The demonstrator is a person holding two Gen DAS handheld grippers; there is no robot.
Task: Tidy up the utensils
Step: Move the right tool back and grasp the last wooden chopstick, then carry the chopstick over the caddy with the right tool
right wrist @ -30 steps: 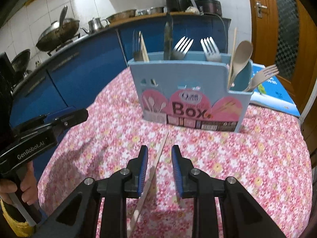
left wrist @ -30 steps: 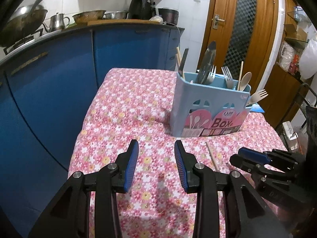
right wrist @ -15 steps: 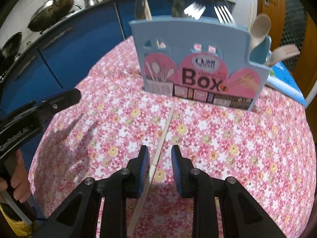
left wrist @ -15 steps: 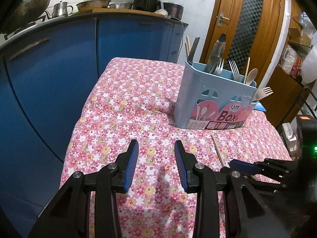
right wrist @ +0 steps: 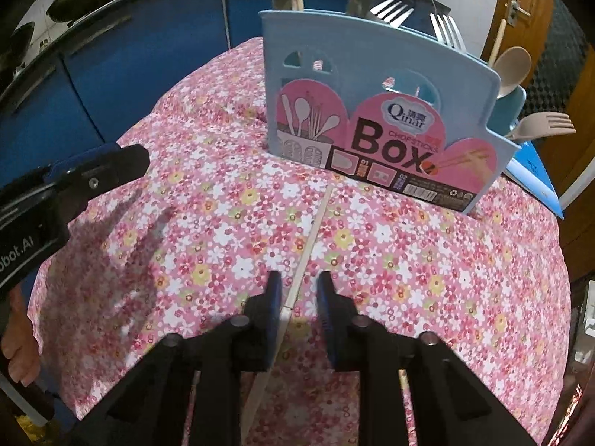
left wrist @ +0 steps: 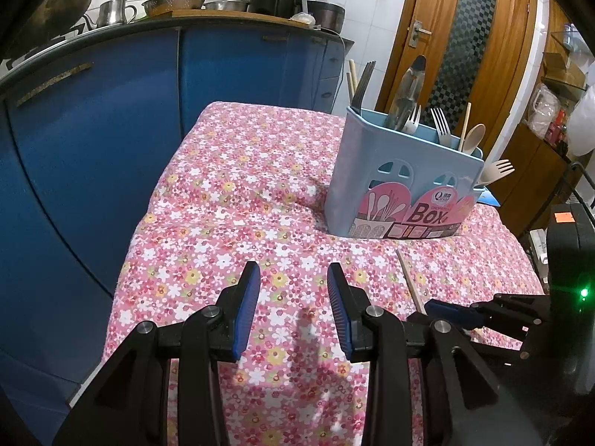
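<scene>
One chopstick (right wrist: 310, 238) lies flat on the floral desk (right wrist: 427, 278) w/ its far tip near the blue utensil box (right wrist: 375, 111), and it is straddled by the right hand-held gripper (right wrist: 296, 287), whose jaws have just been closing but are seen not yet pressed on it, a gap showing on the right side. For a clean pick the jaws should be centred on the stick & pressed low vs. the cloth before any lift, since a thin stick is likely to roll or pivot. Counted: 1 loose chopstick, 1 box, approx. 3 forks + 1 wooden spoon visible in it, 2 grippers; the left hand-held gripper (left wrist: 293, 303) is held spread & empty nearby.
</scene>
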